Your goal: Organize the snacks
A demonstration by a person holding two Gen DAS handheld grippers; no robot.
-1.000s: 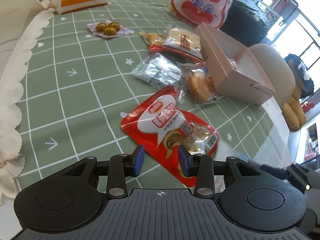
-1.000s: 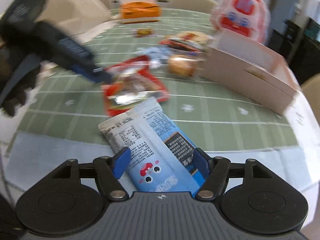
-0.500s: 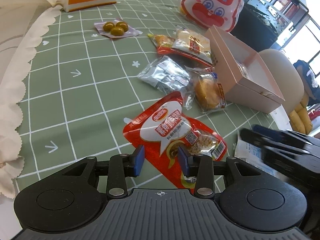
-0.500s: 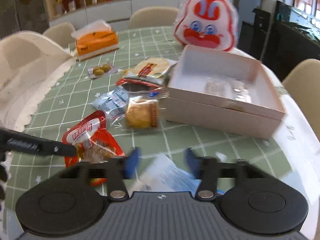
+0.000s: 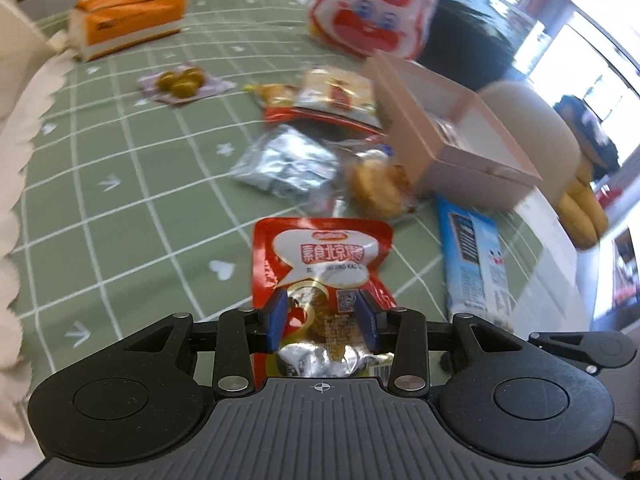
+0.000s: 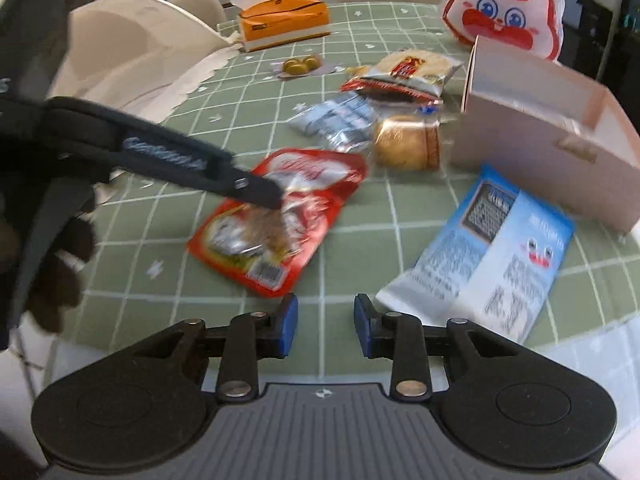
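A red snack pouch lies on the green checked tablecloth; it also shows in the right wrist view. My left gripper is open, its blue pads either side of the pouch's near end; its finger shows over the pouch in the right wrist view. My right gripper is open and empty above the table's near edge. A blue and white packet lies right of it, also in the left wrist view, in front of the open pink box.
A bun in clear wrap, a silver-blue packet, a red-edged cracker pack, green olives, an orange tissue box and a rabbit-face bag lie further back. Chairs stand around the table.
My right gripper let go of the blue and white packet, which now lies on the table, and drew back. My left gripper moved forward so its pads straddle the red pouch.
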